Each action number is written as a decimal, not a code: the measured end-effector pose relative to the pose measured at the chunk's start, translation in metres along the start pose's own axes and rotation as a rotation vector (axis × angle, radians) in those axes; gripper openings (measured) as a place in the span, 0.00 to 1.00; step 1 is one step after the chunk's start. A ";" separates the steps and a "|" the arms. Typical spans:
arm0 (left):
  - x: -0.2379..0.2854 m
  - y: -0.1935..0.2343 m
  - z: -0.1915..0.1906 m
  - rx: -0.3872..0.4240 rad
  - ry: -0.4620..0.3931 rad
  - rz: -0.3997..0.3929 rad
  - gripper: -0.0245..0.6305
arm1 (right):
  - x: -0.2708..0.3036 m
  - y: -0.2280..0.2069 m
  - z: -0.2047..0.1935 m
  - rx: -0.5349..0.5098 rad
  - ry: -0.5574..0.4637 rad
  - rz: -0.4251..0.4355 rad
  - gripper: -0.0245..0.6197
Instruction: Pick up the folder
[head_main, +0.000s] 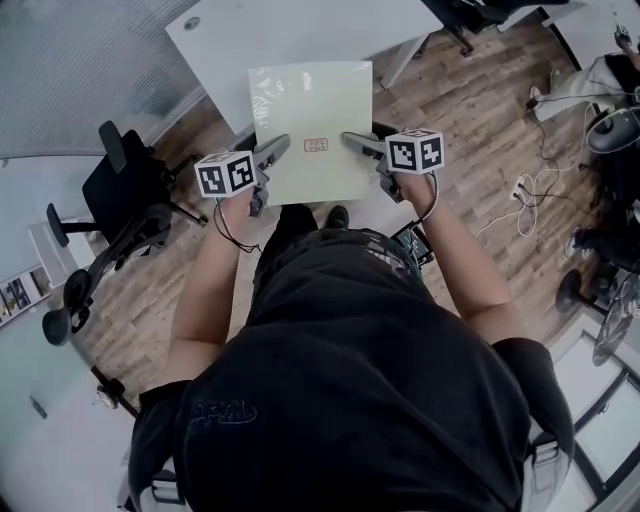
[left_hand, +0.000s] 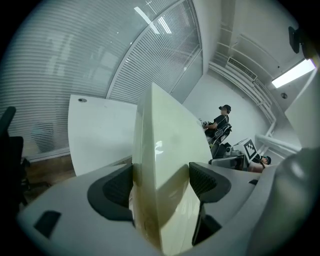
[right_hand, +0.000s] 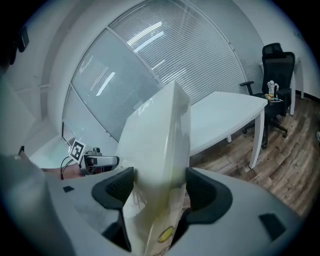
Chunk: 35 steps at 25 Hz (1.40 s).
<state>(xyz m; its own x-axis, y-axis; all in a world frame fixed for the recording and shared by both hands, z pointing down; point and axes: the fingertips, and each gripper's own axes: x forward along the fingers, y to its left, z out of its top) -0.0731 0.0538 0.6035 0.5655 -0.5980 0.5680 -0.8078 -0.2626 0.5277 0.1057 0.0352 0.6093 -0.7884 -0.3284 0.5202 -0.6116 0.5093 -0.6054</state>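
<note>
Pinching the folder (head_main: 310, 130) with left gripper (head_main: 272, 152) and right gripper (head_main: 357, 142), jaws closed tight on its side edges, over the white table's (head_main: 230, 40) near edge. Apparently lifting; next calling for level, even raising. Showing its red label (head_main: 316, 145) only in the head view, the biting pads (left_hand: 116, 187) only in the gripper views.

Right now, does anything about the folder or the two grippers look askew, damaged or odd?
Nothing stands out. The folder looks flat and uncreased, with no visible tear. The left gripper and the right gripper are each shut on its near edge, one per side, roughly level with each other.
</note>
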 end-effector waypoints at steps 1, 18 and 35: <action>-0.003 -0.001 -0.005 -0.004 0.000 0.004 0.59 | 0.000 0.003 -0.004 0.001 0.004 0.007 0.55; -0.054 0.007 -0.024 0.019 0.000 -0.012 0.59 | 0.007 0.054 -0.035 0.001 -0.024 0.009 0.55; -0.143 0.044 -0.051 0.092 0.021 -0.076 0.59 | 0.031 0.147 -0.087 0.011 -0.101 -0.087 0.55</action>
<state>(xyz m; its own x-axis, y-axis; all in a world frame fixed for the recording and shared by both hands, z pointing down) -0.1813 0.1660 0.5780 0.6285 -0.5581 0.5418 -0.7736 -0.3761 0.5100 -0.0027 0.1691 0.5884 -0.7343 -0.4503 0.5081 -0.6786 0.4665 -0.5673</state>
